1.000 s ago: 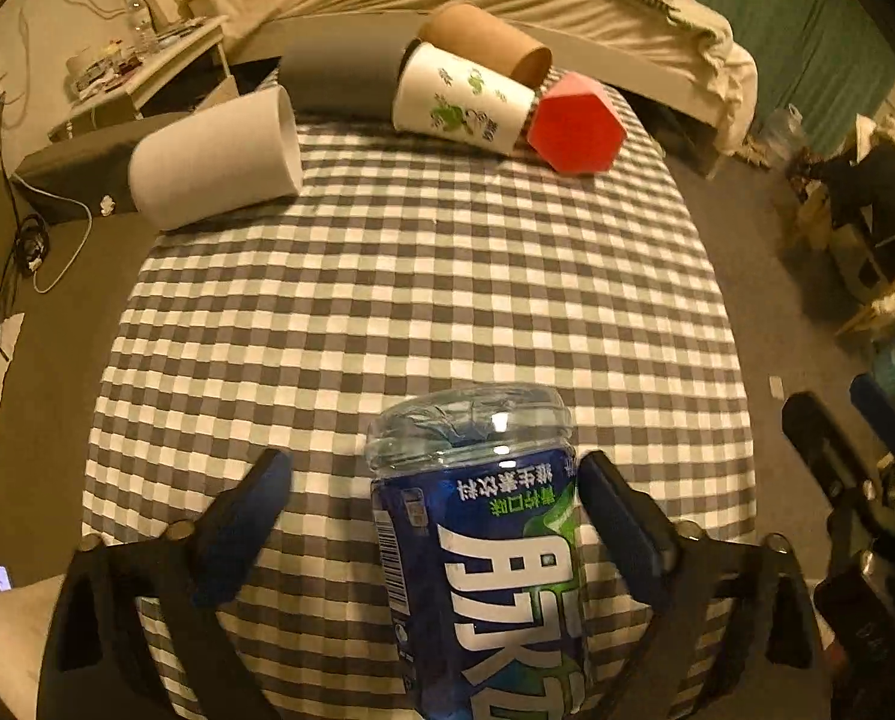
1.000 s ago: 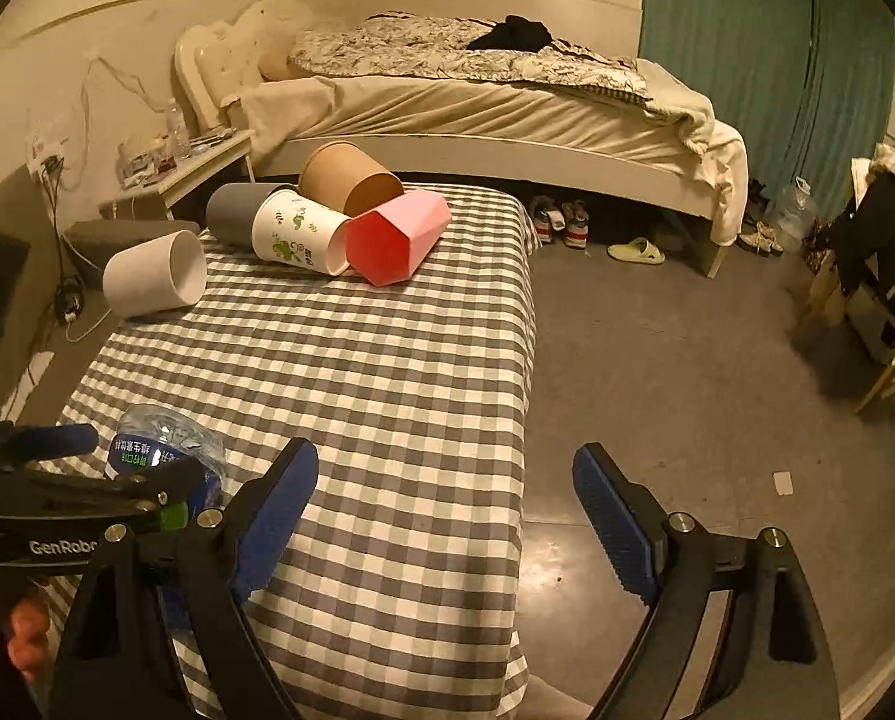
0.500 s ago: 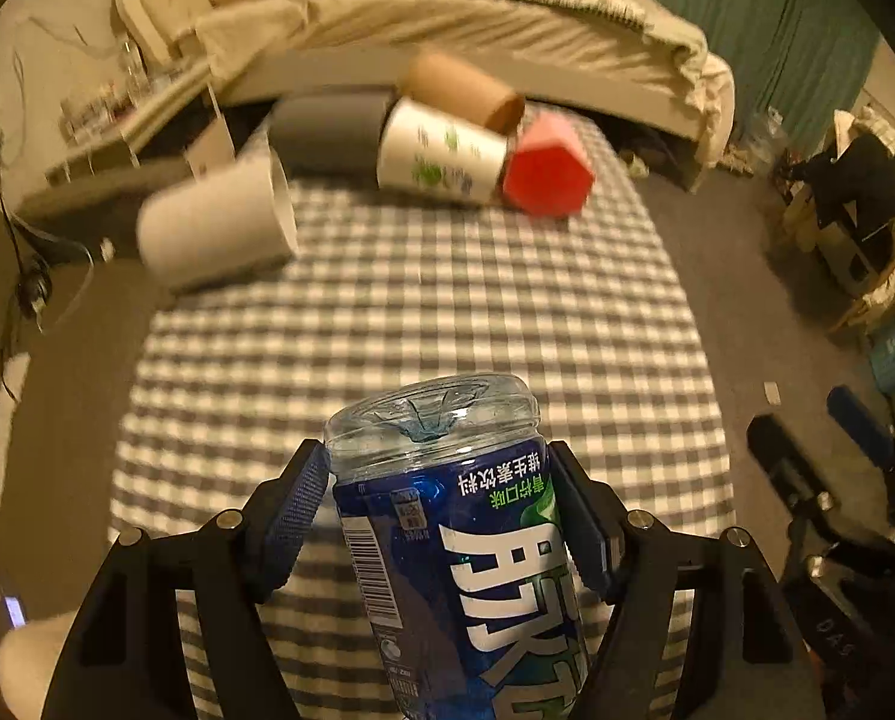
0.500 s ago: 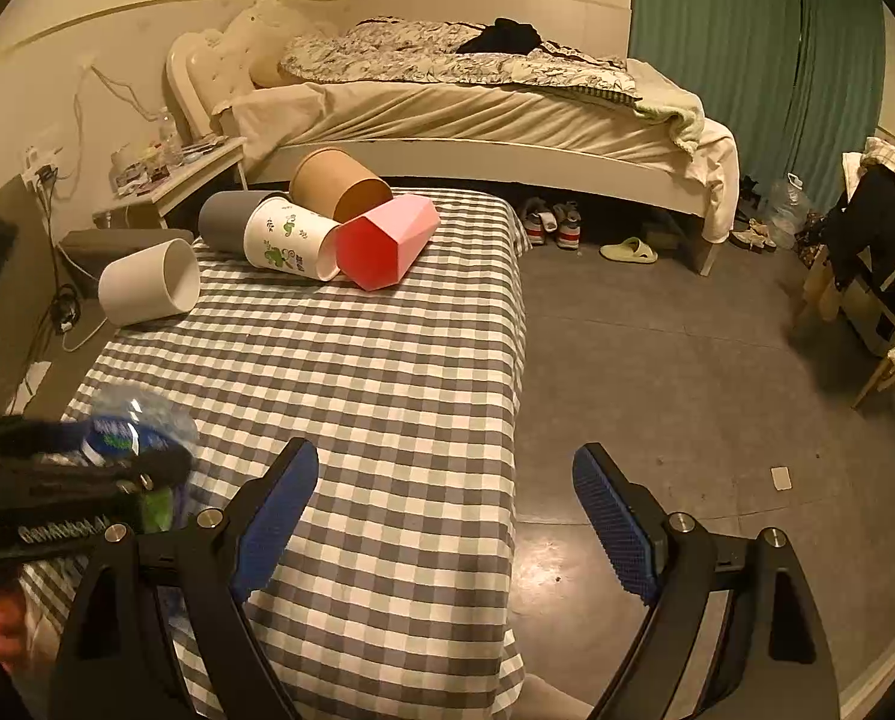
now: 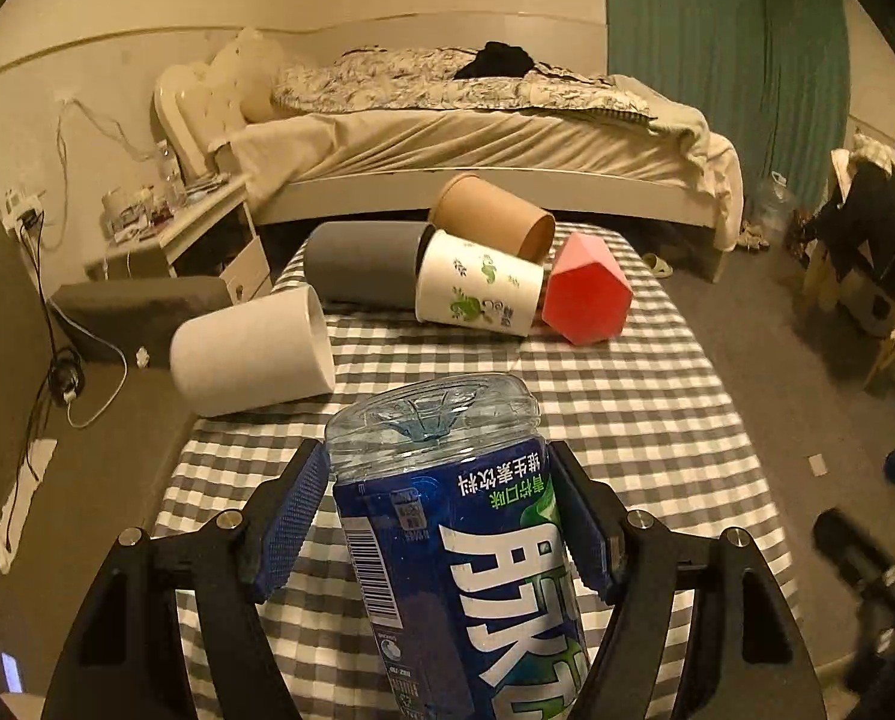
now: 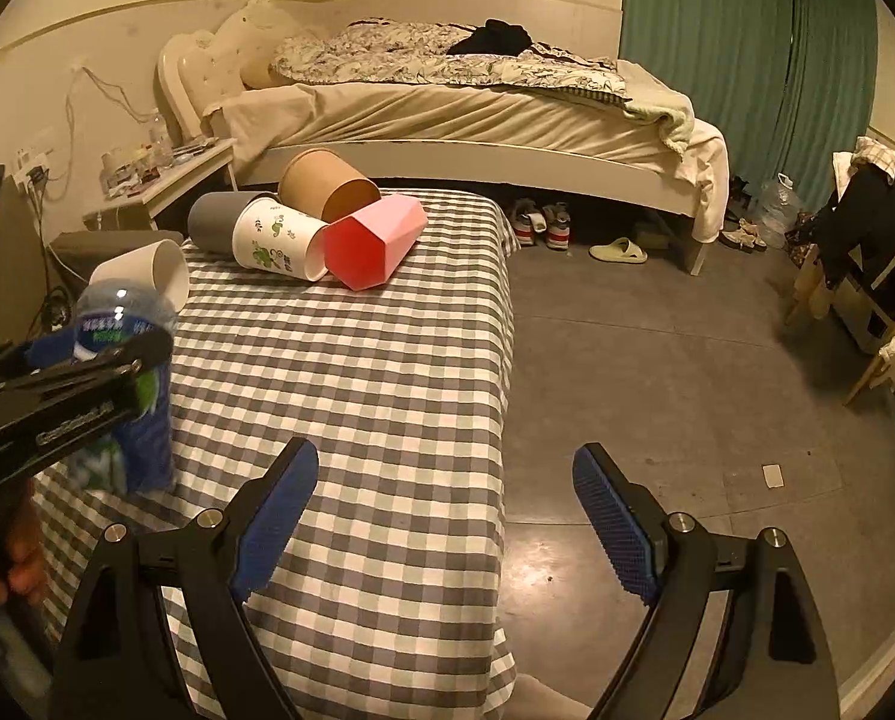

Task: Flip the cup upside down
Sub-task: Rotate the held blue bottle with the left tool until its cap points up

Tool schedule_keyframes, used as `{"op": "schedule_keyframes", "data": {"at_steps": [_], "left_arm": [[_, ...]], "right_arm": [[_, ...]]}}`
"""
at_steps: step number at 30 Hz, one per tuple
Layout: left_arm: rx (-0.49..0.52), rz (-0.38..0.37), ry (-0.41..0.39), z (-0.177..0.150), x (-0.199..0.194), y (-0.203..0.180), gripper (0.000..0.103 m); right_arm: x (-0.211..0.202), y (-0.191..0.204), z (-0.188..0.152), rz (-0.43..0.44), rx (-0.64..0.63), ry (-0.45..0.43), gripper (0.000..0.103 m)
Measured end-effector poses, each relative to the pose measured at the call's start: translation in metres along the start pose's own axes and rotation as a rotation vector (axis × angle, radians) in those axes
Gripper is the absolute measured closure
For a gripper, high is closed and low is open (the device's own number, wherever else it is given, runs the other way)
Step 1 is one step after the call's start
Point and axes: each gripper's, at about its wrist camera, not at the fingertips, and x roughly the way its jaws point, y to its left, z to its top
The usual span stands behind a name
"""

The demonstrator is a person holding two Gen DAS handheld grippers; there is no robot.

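Observation:
My left gripper (image 5: 441,516) is shut on a clear plastic cup with a blue label (image 5: 465,546), held bottom-up above the checked table (image 5: 657,450). In the right wrist view the same cup (image 6: 120,384) hangs in the left gripper (image 6: 75,396) at the left edge, lifted off the cloth. My right gripper (image 6: 447,516) is open and empty, over the table's right edge and the floor.
At the table's far end lie a white cup (image 5: 252,351), a grey cup (image 5: 360,264), a printed white cup (image 5: 477,294), a brown paper cup (image 5: 492,222) and a red-pink faceted cup (image 5: 588,297). A bed (image 6: 477,114) stands beyond. A nightstand (image 6: 165,180) is left.
My left gripper closed on the blue-label cup, then lifted it off the table and tilted up. The right gripper stayed open and nearly still.

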Motion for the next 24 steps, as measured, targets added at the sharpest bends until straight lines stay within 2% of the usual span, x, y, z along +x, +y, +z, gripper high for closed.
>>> {"op": "schedule_keyframes", "data": {"at_steps": [4, 11, 14, 16, 24], "left_arm": [[-0.001, -0.027, -0.009, -0.021, -0.003, -0.001, 0.028], [-0.027, -0.075, 0.095, -0.057, -0.014, 0.011, 0.028], [-0.021, -0.129, 0.253, -0.057, -0.005, 0.011, 0.028], [-0.037, -0.127, 0.329, -0.050, -0.003, 0.014, 0.028], [-0.072, -0.156, 0.581, -0.012, 0.014, 0.021, 0.025]], "right_arm": [[0.002, -0.001, 0.001, -0.004, 0.006, 0.003, 0.016], [0.003, 0.002, 0.001, -0.012, -0.008, -0.004, 0.016], [0.002, 0.003, 0.000, -0.015, -0.009, -0.004, 0.016], [0.000, 0.004, 0.000, -0.014, -0.009, -0.005, 0.016], [-0.001, 0.005, -0.001, -0.013, -0.009, -0.005, 0.016]]}}
